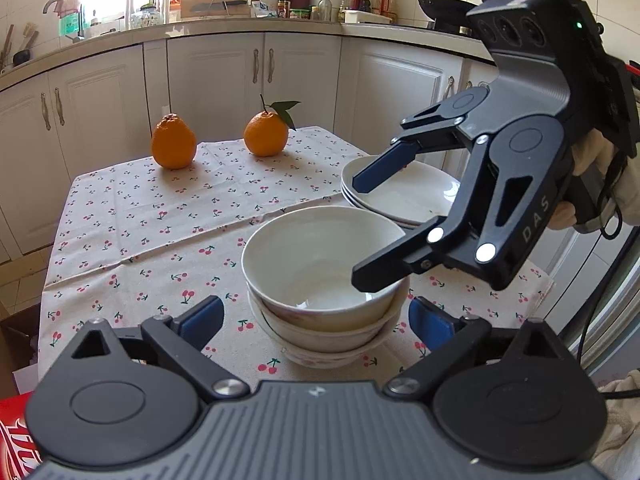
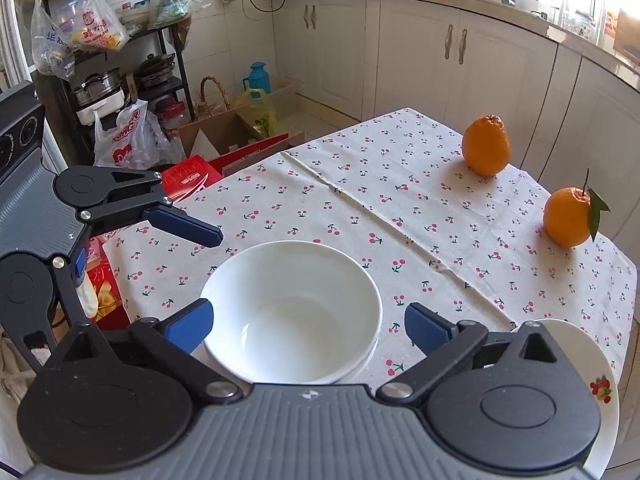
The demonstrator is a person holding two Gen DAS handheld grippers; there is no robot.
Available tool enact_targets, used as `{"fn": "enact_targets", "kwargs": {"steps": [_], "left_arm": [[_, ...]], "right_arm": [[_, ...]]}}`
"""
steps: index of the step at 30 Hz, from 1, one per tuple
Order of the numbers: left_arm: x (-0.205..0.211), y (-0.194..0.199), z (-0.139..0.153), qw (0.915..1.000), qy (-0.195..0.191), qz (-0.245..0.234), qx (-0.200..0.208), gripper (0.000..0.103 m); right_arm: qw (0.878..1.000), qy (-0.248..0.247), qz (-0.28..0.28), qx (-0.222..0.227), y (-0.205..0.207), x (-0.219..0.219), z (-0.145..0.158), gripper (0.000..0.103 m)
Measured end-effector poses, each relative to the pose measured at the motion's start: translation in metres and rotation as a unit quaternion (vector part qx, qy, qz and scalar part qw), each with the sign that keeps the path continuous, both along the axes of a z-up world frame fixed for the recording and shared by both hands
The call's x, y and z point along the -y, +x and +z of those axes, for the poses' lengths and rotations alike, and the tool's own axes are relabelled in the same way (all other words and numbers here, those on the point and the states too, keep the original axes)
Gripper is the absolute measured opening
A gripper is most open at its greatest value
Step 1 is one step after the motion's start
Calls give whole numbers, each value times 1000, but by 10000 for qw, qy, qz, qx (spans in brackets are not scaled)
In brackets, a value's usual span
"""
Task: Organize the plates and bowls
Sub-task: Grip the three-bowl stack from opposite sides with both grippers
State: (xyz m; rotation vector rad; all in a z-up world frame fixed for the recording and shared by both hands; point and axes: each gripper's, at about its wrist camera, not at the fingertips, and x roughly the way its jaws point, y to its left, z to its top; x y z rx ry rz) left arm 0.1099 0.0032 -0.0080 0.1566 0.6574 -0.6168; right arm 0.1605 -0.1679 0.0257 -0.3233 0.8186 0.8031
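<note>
The table [image 1: 160, 216] carries a cherry-print cloth and stands in front of white kitchen cabinets [image 1: 216, 76].

The stack of plates [image 1: 404, 196] sits near the table's right edge in the left wrist view, behind the bowls and just beside them.

The stack of bowls [image 1: 324, 280] sits near the front edge. Three are nested upright; the top bowl is white and empty.

Two oranges [image 1: 174, 142] stand well apart from the dishes at the far side of the table; one bears a leaf.

The right gripper [image 1: 358, 228] hangs over the bowl and plate stacks. Its jaws are spread wide and hold nothing; one fingertip lies over the top bowl's rim, contact indeterminate.

The left gripper [image 1: 316, 318] is also spread wide, its blue pads [image 1: 202, 316] flanking the bowl stack without touching it.
</note>
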Motion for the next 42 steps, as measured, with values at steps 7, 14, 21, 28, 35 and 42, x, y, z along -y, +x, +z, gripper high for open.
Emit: {"fn": "enact_targets", "kwargs": {"steps": [7,14,21,28,35,42], "left_arm": [[-17,-11,5,9997,-92,-201,120,100],[-27,-12,1,9999,-8,-131,-92,101],[-23,-6,-17,9991,363,-203,-127,100],[-11,10,-36,9956,688,-594,-228,100],[-3,31,-46,9908,800,-1028,-358,98],[2,45,-50,9825,836,-1592,-486,97]], "right_arm": [[9993,-146,-24,358,-24,5,11,103],[9952,-446,153,856,-61,9,11,103],[9925,-774,214,925,-78,14,-15,103],[9930,-909,139,739,-66,13,-48,103],[9938,-924,320,537,-46,8,-70,103],[9955,-743,482,344,-27,9,-72,103]]}}
